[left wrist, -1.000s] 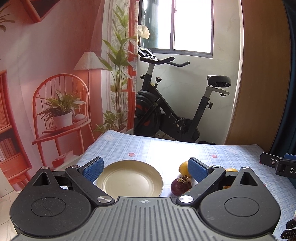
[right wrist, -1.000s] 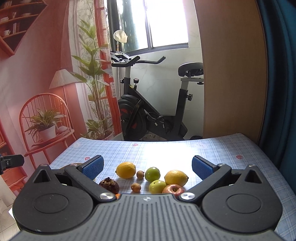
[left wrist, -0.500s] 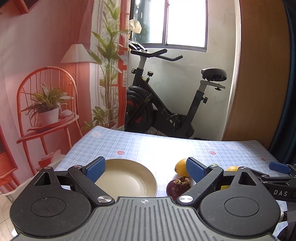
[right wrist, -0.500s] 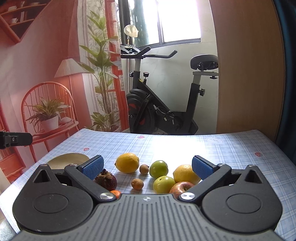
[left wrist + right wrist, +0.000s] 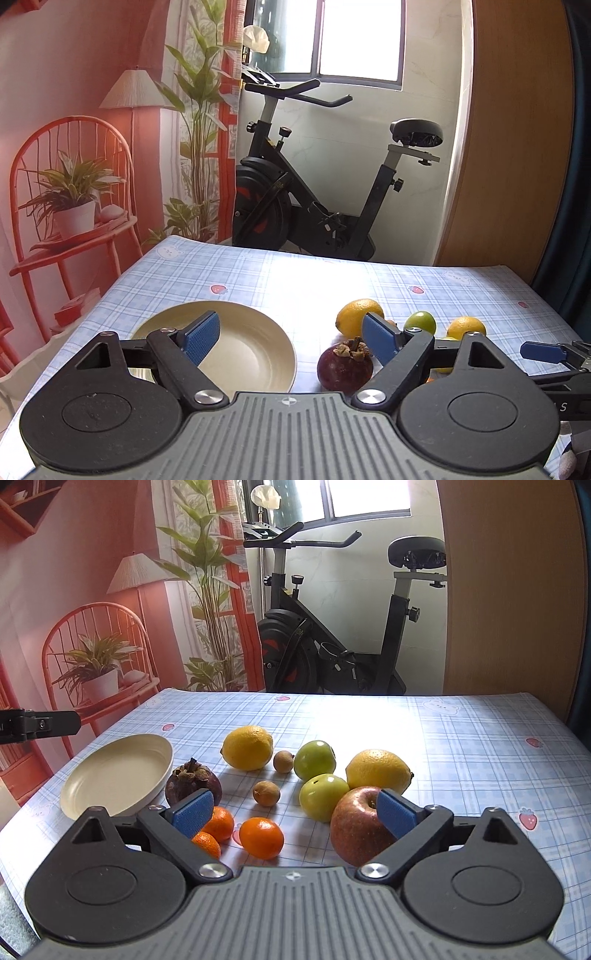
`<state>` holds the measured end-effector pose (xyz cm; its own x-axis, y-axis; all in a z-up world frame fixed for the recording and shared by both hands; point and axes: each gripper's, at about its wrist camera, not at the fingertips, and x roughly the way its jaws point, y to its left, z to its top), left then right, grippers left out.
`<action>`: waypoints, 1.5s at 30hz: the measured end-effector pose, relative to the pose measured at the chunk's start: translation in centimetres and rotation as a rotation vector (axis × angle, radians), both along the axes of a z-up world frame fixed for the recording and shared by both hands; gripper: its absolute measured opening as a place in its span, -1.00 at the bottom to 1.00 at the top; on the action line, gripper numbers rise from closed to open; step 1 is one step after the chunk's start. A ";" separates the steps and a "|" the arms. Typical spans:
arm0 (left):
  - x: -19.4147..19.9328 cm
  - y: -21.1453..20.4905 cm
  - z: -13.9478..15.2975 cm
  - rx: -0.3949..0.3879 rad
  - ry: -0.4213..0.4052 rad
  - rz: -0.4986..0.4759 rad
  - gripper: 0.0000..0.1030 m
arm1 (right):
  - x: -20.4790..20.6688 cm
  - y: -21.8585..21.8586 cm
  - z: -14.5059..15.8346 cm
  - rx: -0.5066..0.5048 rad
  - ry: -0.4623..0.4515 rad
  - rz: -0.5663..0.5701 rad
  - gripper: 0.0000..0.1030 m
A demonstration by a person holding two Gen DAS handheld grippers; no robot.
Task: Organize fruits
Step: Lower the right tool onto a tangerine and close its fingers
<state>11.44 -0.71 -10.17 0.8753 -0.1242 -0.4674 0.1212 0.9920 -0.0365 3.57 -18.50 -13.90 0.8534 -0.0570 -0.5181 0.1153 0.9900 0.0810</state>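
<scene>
Left claw: jaws apart and closing, with nothing pressed between the blue pads. It points down at a shallow angle over the bench, which carries a blue checked cloth. The cream plate lies directly under and ahead of its left finger. The mangosteen sits on the cloth just inside its right finger, apart from both pads and just beside the plate rim. Beyond the right finger lie a lemon, a green fruit and a second lemon.

Right claw: jaws wide and closing, pads clear of all fruit. It appears in the left wrist view at the right edge. The fruit group lies ahead of and between its fingers:
- Red apple: partly behind the right pad, contact cannot be determined.
- Three small oranges: close in, toward the left finger.
- Two green fruits: ahead of the apple, the nearer one touching it.
- Two small brown fruits: near the centre line, one farther ahead than the other.
- Two lemons: one far ahead at centre, one ahead on the right.
- Mangosteen: just beyond the left pad.
- Plate: ahead of the left finger, to its outer side.

An exercise bike stands beyond the bench.
</scene>
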 end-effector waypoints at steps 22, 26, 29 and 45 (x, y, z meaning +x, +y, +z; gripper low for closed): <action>1.5 -1.9 -3.2 0.011 0.139 -0.155 0.61 | -1.0 0.3 -3.2 0.036 0.074 0.119 0.42; 1.5 -2.3 -3.7 0.005 0.159 -0.167 0.46 | -1.6 -0.8 -3.3 0.075 0.071 0.095 0.32; 1.5 -2.3 -3.9 0.002 0.166 -0.161 0.42 | -1.9 -1.1 -3.3 0.088 0.069 0.111 0.29; 1.1 -1.7 -4.3 -0.007 0.187 -0.123 0.21 | 0.3 3.2 -5.9 0.020 0.127 0.289 0.07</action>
